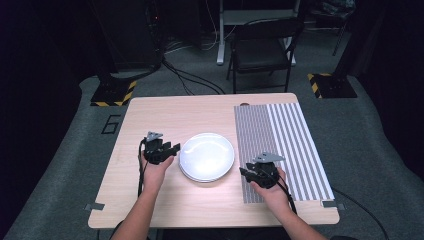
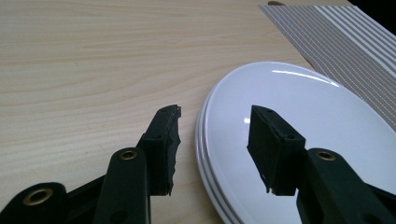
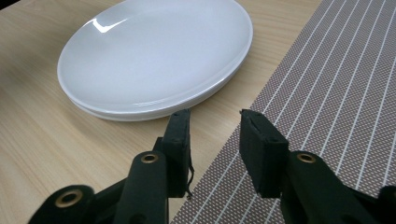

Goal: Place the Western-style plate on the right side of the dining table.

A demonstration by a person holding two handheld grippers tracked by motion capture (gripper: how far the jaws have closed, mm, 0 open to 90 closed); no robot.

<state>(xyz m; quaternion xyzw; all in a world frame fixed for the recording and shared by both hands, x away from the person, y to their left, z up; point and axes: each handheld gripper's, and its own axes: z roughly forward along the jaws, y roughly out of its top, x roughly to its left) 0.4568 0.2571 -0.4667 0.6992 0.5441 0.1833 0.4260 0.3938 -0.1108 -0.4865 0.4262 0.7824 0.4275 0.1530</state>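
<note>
Glossy white stacked plates (image 1: 207, 156), wooden table (image 1: 150, 120)

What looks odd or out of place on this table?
Little stands out. The plates are two, stacked neatly, clean and whole. The mat lies flat, square with the right edge of the table. Only the pad of the left tongs looks ragged at its edge.

Folding chair (image 1: 263, 45) beyond table (image 1: 165, 115); hazard-striped bases (image 1: 114, 93) L & R

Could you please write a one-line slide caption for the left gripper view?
Open left gripper straddling the rim of stacked white plates on a wooden table, striped placemat beyond.
</note>
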